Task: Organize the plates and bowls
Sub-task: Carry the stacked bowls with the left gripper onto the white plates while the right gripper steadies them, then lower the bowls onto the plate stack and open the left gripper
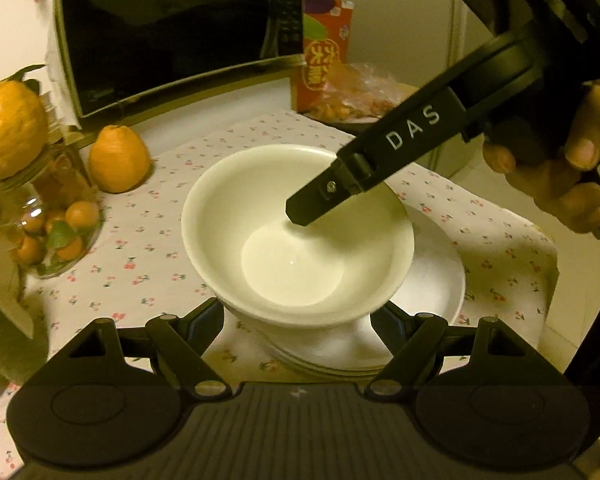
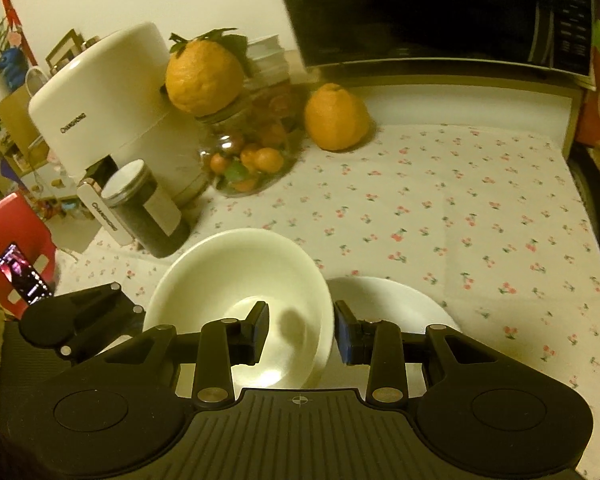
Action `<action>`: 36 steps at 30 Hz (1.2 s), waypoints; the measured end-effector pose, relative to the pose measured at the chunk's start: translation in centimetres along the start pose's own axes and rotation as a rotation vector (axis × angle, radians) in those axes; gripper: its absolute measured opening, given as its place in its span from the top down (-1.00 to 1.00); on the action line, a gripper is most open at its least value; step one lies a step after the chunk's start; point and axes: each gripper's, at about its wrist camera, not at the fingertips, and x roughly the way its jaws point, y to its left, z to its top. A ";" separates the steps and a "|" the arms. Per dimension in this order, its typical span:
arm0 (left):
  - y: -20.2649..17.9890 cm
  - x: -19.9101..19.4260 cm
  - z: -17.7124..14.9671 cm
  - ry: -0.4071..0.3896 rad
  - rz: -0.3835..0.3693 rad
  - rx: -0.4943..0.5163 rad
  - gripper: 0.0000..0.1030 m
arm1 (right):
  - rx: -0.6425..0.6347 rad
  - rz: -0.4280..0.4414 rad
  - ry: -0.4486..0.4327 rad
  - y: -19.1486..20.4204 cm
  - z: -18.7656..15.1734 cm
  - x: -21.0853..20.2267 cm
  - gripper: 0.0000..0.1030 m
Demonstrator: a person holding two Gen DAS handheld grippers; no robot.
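Left wrist view: left tool [image 1: 298,312] spread wide, grasping the white bowl [image 1: 296,236] by its base above the plate stack [image 1: 432,280]. Right tool [image 2: 300,332] clamps the bowl's rim. Jar [image 2: 246,160], orange [image 2: 336,118] and microwave [image 2: 440,8] sit behind on the counter [image 2: 480,220].

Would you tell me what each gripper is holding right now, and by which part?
Both hold the white bowl: the left gripper around its foot, the right gripper across its rim, one finger inside.

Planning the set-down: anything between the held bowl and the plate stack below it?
Nothing visible. The bowl, rim pinched by the right hand-held gripper, is over the plate stack; the plate surface showing is bare, the rest hidden by the bowl.
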 end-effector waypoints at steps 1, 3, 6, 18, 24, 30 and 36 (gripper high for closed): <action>-0.3 0.2 0.1 0.003 -0.003 0.005 -0.50 | 0.004 -0.003 -0.001 -0.2 -0.1 -0.1 0.34; -0.7 0.6 0.3 0.010 -0.009 0.011 -0.50 | 0.012 -0.008 -0.001 -0.8 -0.3 -0.3 0.34; -1.2 1.3 0.5 0.020 -0.023 0.014 -0.50 | 0.025 -0.022 0.009 -1.8 -0.6 -0.4 0.34; -2.6 3.5 0.7 0.077 -0.057 0.034 -0.50 | 0.068 -0.071 0.084 -4.5 -1.8 0.5 0.34; -2.1 3.6 0.8 0.074 -0.069 -0.002 -0.50 | 0.087 -0.067 0.092 -5.0 -1.8 1.0 0.34; -1.9 3.8 0.9 0.078 -0.081 -0.020 -0.50 | 0.093 -0.070 0.100 -5.0 -1.7 1.2 0.31; -1.9 4.1 1.0 0.084 -0.081 -0.024 -0.52 | 0.094 -0.074 0.104 -5.0 -1.6 1.3 0.29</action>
